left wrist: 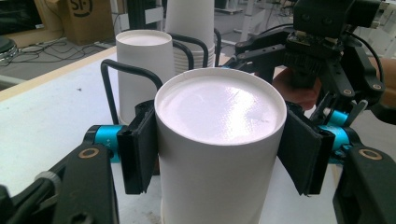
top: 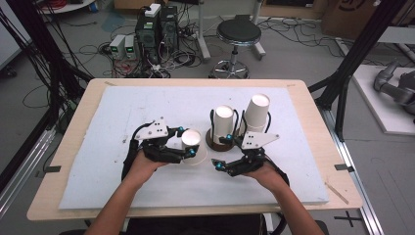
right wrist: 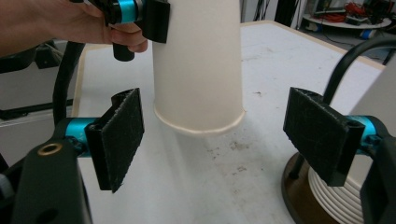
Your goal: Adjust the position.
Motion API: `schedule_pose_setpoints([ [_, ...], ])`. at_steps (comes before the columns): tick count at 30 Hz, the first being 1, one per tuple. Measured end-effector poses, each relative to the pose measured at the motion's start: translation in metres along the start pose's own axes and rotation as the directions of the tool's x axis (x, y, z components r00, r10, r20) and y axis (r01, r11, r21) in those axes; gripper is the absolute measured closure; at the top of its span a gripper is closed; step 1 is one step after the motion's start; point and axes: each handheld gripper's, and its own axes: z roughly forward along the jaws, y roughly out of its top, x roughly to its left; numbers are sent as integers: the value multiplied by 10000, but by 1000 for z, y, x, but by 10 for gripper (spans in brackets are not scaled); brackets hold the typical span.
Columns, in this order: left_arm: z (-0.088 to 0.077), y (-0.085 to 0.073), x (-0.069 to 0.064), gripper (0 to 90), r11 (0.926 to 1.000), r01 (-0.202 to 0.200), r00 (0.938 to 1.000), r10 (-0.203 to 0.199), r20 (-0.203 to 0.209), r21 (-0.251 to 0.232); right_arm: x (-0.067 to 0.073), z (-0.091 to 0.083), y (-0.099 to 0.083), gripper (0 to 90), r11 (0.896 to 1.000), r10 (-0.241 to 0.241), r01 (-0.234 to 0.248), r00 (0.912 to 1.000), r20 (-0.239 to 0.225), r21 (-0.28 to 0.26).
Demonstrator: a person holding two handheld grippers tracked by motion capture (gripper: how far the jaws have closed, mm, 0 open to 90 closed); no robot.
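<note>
Left tongs [left wrist: 219, 154] of mine clamp an upturned cup [left wrist: 219, 140] lifted off the table [top: 147, 107]; my right tongs [right wrist: 224, 135] gape wide beside that cup

Right tool [right wrist: 212, 140]: both black pads spread wide apart, nothing between them touching either pad. Ahead, an inverted white paper cup [right wrist: 198, 65] hangs rim-down, lifted clear of the white counter [right wrist: 280, 70], clamped near its top by the left tool [right wrist: 154, 16], with a hand [right wrist: 70, 23] behind it. Lower right: stacked white cup rims [right wrist: 336, 198] on a dark round base [right wrist: 292, 196], black wire loop [right wrist: 350, 58] rising above.
</note>
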Motion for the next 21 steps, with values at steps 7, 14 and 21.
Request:
schedule_pose_setpoints([
  [7, 4, 4, 1, 354, 9999, -91, 9998, 92, 203, -77, 0, 10, 1, 207, 10000, -17, 16, 9997, -223, -33],
  [14, 10, 3, -1, 354, 9999, -118, 9985, 119, 527, -21, -3, 19, 2, 207, 9996, 200, -213, 9975, -679, -179],
  [21, 16, 6, -4, 357, 9997, -228, 9980, 223, 590, 80, -5, 26, 4, 198, 9991, 203, -248, 9924, -1217, -352],
])
